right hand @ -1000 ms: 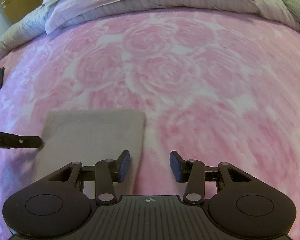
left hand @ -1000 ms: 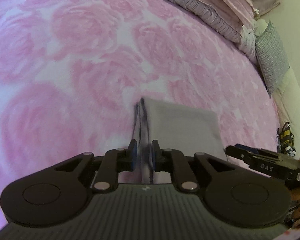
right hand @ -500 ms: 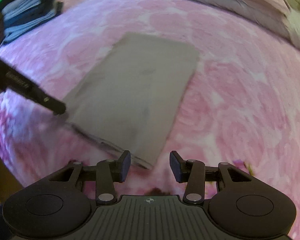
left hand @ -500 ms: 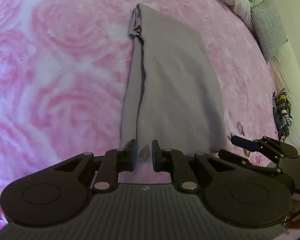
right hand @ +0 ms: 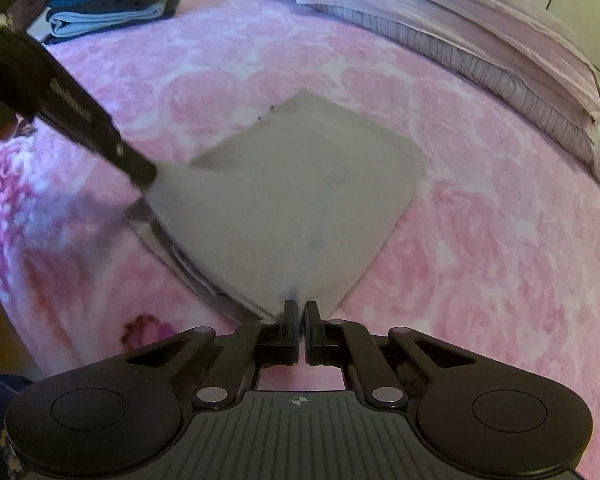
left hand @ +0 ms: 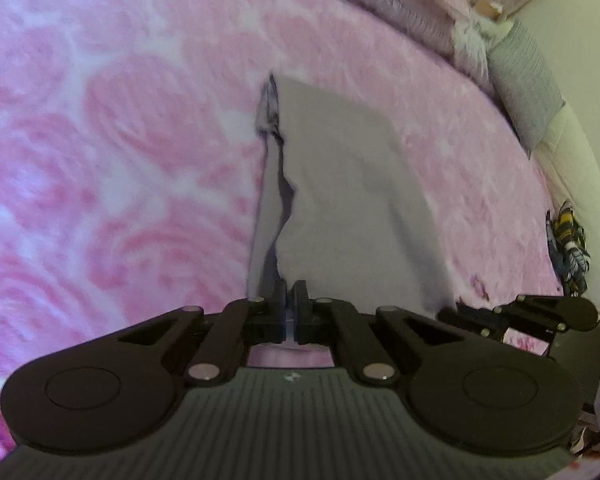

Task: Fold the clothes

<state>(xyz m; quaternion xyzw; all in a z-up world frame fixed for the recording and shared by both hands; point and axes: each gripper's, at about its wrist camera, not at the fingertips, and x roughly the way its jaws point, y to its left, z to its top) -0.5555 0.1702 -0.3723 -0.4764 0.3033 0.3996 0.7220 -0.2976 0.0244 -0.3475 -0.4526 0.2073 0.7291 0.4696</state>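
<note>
Grey garment (right hand: 300, 200) lies part-folded; my left gripper (left hand: 291, 304) and right gripper (right hand: 301, 320) pinch its near corners, another fold pending, I judge.

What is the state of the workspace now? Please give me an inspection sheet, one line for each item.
Surface: pink rose-pattern blanket covering a bed.
Job's things: grey folded garment lying on the blanket, near edge lifted at both corners.
Clutter: stack of folded blue clothes at the far left; small striped cloth item at the bed's right edge.
Grippers: left gripper shut on the garment's near left corner; right gripper shut on its near right corner, its jaws just having closed.
Cables: nothing seen.
Surroundings: pillows along the head of the bed; grey cushion; pale wall.
</note>
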